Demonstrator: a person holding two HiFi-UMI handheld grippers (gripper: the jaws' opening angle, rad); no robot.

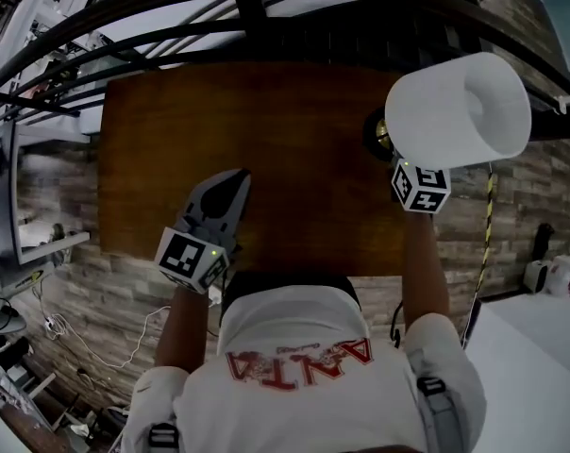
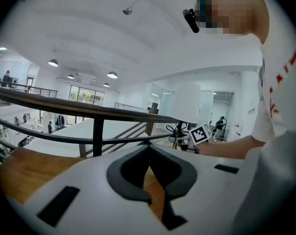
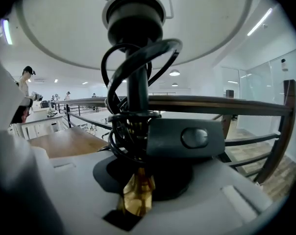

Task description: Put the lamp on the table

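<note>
Right hand-held gripper (image 3: 138, 180): jaws clamped on brass stem (image 3: 136, 197) of white-shaded lamp (image 1: 455, 111), black cord (image 3: 119, 65) coiled round stem, over brown wooden table (image 1: 266, 159). Left hand-held gripper (image 1: 234, 182): closed, empty.

The table (image 1: 294, 159), a rectangular top of dark brown wood, is standing with its far edge close against a black railing (image 1: 266, 17). A mottled grey-brown floor (image 1: 125, 281) is showing beyond its left and near edges. By the far right corner the lamp (image 1: 458, 109) is showing its dark round base (image 1: 372, 135) over the wood, though whether that base is touching the top cannot be told.
</note>
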